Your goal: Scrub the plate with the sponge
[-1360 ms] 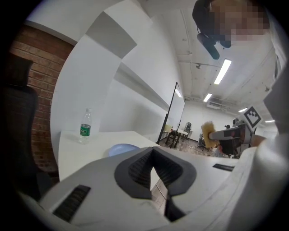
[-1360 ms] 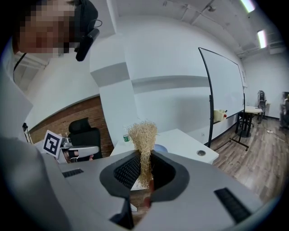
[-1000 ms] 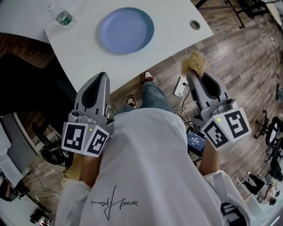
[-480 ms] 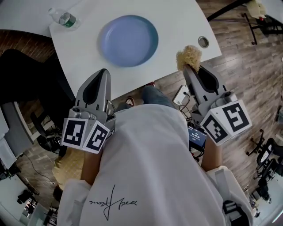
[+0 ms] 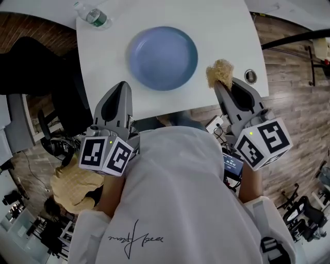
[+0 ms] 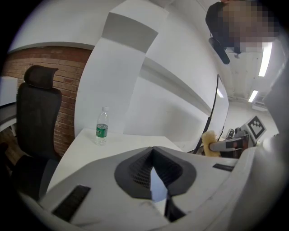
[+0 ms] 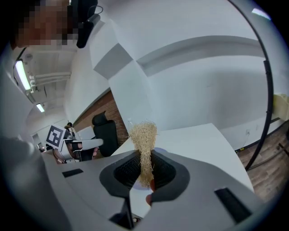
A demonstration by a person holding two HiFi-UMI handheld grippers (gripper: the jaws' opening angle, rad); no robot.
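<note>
A round blue plate (image 5: 163,58) lies empty on the white table (image 5: 221,31). My right gripper (image 5: 223,83) is shut on a tan fibrous sponge (image 5: 219,72), which hovers over the table's near edge just right of the plate's rim. In the right gripper view the sponge (image 7: 143,140) sticks up from between the closed jaws. My left gripper (image 5: 122,85) is at the table's near edge, below and left of the plate. Its jaw tips (image 6: 152,150) meet with nothing between them. From the left gripper view the sponge (image 6: 208,142) shows at the right.
A clear water bottle (image 5: 92,14) with a green label stands at the table's far left corner, also in the left gripper view (image 6: 102,126). A round cable hole (image 5: 250,76) sits near the right edge. A black office chair (image 5: 31,56) stands left of the table.
Both grippers have come forward to the table. The sponge went from over the wooden floor to over the table's near edge beside the plate. The plate now lies closer and more central.
</note>
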